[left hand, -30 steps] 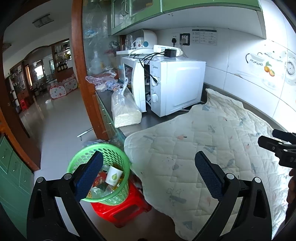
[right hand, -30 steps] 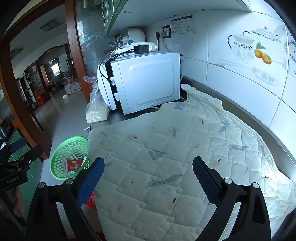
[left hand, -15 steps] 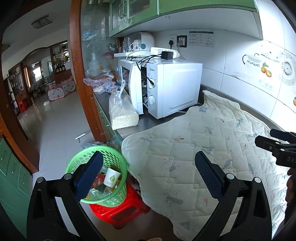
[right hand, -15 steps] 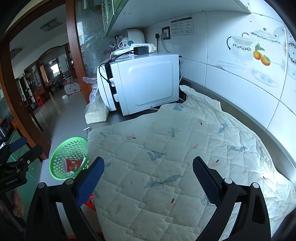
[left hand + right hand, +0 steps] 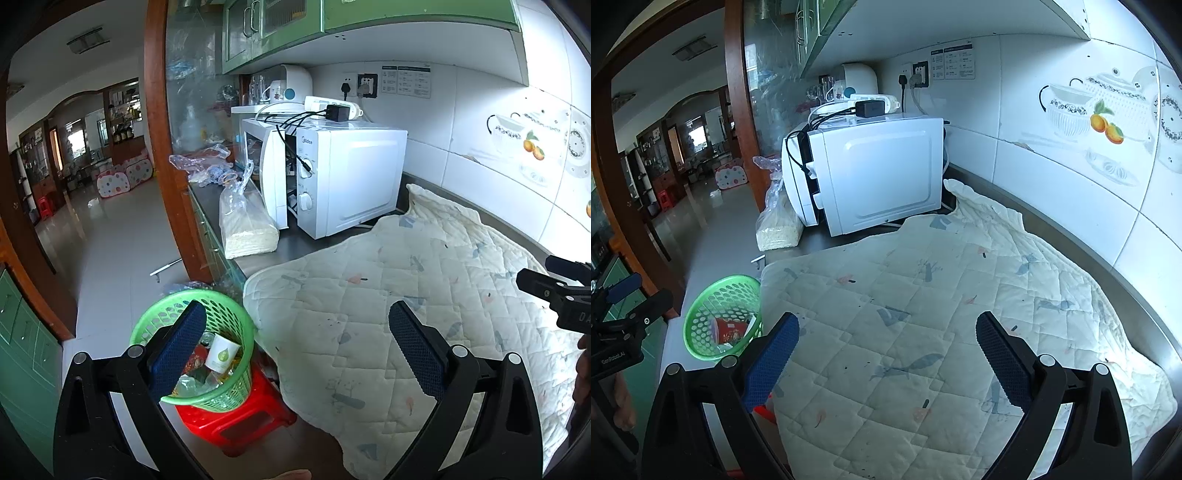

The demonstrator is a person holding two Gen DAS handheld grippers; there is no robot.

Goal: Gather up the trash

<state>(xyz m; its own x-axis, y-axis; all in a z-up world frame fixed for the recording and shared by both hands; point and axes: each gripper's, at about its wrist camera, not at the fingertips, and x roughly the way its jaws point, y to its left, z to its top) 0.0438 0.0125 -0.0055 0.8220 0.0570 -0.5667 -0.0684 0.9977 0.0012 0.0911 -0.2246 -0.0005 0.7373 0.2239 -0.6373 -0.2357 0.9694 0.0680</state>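
Note:
A green mesh trash basket (image 5: 221, 317) stands on a red stool (image 5: 236, 424) beside the counter. It holds a white paper cup (image 5: 221, 354), a red wrapper and other trash. It also shows in the right wrist view (image 5: 713, 306). My left gripper (image 5: 295, 347) is open and empty, above the counter edge and the basket. My right gripper (image 5: 886, 354) is open and empty over a cream quilted cloth (image 5: 942, 295). I see no loose trash on the cloth.
A white microwave (image 5: 343, 177) with its door ajar stands at the back, with chargers on top. A clear bag of grain (image 5: 243, 225) and plastic bags (image 5: 199, 162) lie left of it. Tiled wall on the right; open floor (image 5: 110, 240) on the left.
Both grippers have drifted slightly back and up; the view of the counter has shifted a little. Both stay open and empty.

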